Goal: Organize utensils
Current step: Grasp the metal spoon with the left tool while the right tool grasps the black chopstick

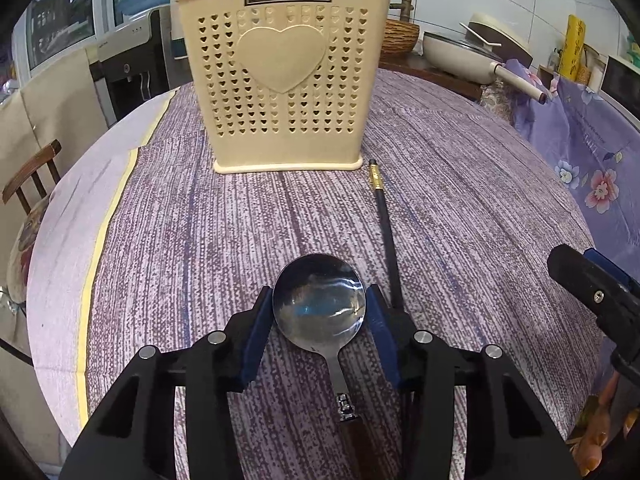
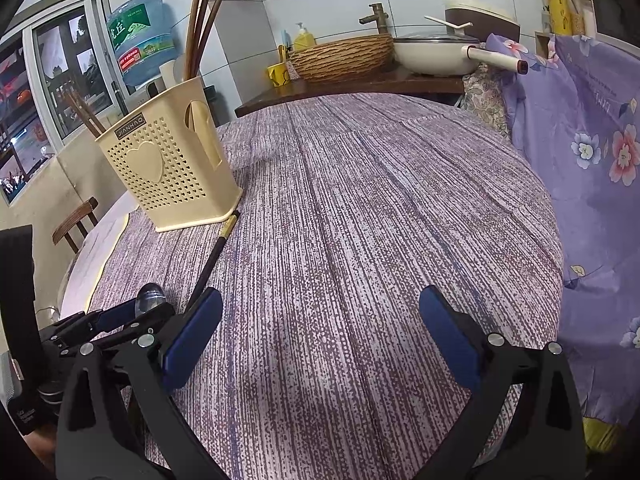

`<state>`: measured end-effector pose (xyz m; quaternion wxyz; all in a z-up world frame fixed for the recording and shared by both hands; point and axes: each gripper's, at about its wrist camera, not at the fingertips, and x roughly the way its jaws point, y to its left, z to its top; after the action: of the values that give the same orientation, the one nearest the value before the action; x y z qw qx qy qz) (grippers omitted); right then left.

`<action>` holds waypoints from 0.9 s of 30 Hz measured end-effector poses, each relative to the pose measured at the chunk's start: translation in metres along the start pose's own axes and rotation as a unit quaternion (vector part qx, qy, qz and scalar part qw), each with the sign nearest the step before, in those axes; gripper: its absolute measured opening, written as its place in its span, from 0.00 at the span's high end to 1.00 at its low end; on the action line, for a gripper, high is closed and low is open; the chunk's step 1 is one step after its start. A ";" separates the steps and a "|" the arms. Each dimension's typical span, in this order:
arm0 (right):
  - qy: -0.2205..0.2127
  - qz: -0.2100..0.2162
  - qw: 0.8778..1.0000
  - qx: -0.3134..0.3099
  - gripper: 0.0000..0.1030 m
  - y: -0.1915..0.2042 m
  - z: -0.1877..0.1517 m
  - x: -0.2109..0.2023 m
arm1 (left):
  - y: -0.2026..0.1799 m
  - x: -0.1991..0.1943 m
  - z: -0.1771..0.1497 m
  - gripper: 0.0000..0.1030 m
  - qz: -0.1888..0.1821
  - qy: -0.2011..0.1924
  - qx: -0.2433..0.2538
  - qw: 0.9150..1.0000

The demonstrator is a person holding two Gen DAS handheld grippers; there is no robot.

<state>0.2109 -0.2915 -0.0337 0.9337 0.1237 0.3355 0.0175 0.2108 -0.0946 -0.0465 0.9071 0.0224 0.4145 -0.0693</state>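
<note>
Hidden: soup spoon [image 1: 320, 306] handle end cut off at frame bottom.
Spoon axis: bowl toward utensil holder [image 1: 285, 76], lying on tablecloth [image 1: 200, 240].
Left gripper [image 1: 320, 312]: pads flank the bowl; contact unclear, cannot tell.
Right gripper [image 2: 320, 336]: spread wide, holding nothing.
Chopstick [image 1: 385, 228]: beside spoon, gold end near holder base.

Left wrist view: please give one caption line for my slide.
Left gripper closed around a metal spoon's bowl, facing the cream utensil holder; one dark chopstick lies alongside.

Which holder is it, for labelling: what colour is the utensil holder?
Cream utensil holder with heart-shaped perforations; left wrist view.
</note>
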 end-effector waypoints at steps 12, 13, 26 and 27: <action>0.050 0.038 0.998 -0.019 0.06 0.030 0.011 0.022 | 0.043 0.007 0.012 0.54 0.027 0.000 0.009 1.000; 0.057 0.048 0.997 -0.024 0.06 0.036 0.014 0.026 | 0.046 0.008 0.012 0.54 0.024 0.000 0.007 1.000; 0.114 0.016 0.992 -0.053 0.50 0.089 0.038 0.096 | 0.070 -0.009 0.002 0.34 0.022 -0.015 -0.025 0.999; 0.118 0.010 0.992 -0.053 0.51 0.093 0.038 0.101 | 0.071 -0.011 0.002 0.34 0.021 -0.017 -0.027 0.999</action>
<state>0.3182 -0.1979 -0.0457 0.8928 0.0743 0.4404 0.0592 0.2150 -0.0232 -0.0384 0.9154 0.0057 0.4005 -0.0390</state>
